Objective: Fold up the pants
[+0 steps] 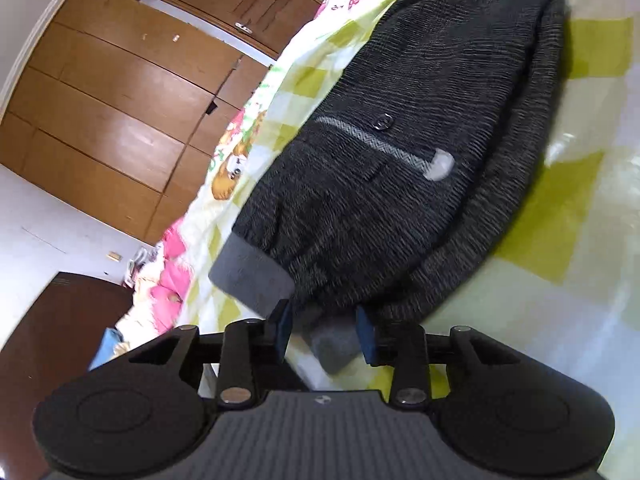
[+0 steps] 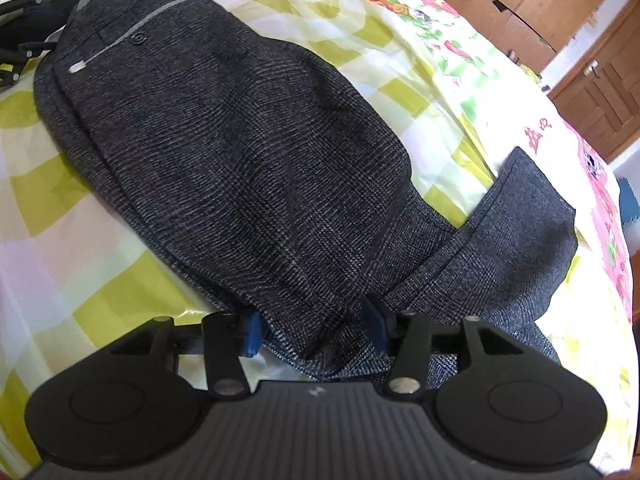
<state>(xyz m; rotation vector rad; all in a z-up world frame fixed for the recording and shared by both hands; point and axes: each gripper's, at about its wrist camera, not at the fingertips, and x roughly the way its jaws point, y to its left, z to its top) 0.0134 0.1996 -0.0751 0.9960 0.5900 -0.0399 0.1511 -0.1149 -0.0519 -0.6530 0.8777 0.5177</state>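
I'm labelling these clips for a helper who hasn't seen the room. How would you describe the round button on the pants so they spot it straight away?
Start from the bed with the yellow-green checked sheet, where the dark grey woven pants lie flat. Near their waist end runs a thin light-grey herringbone pocket trim. The button sits right beside that trim: small, round, dark and shiny, the only hard glossy spot on the fabric.

Black gripper [image 1: 325,330], blue jaws, silver screws

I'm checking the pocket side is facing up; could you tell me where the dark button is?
The button sits on the pants, beside the grey pocket trim; mid-frame in the left wrist view, far upper left in the right.
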